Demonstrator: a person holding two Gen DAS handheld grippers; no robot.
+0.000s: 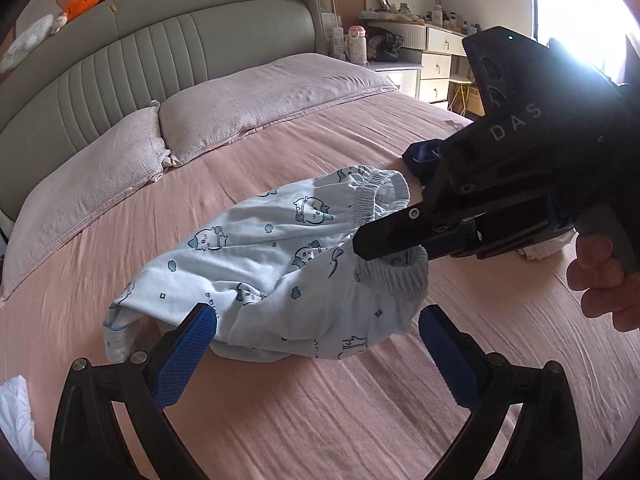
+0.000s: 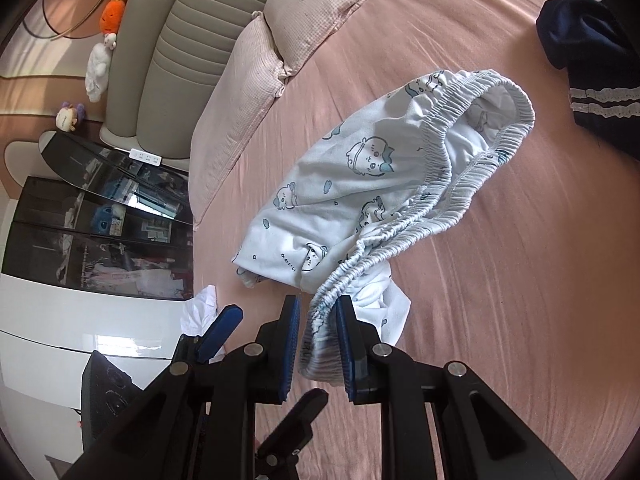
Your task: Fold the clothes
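Note:
Light blue shorts (image 1: 272, 252) with a cartoon print lie bunched on the pink bed sheet (image 1: 320, 400). My right gripper (image 2: 318, 304) is shut on the elastic waistband (image 2: 460, 120) and holds that end lifted off the sheet. In the left wrist view it (image 1: 384, 246) comes in from the right, held by a hand (image 1: 600, 280). My left gripper (image 1: 317, 314) stands open just in front of the shorts' near edge, with nothing pressed between its blue pads. Its fingers (image 2: 224, 326) also show low in the right wrist view.
Two pink pillows (image 1: 260, 100) lie against a grey padded headboard (image 1: 160, 40). A dark navy garment (image 2: 592, 60) with white lace stripes lies beyond the shorts. A white cloth (image 2: 200, 308) sits at the bed's edge, beside a black glass cabinet (image 2: 100, 220). A dressing table (image 1: 432, 48) stands far right.

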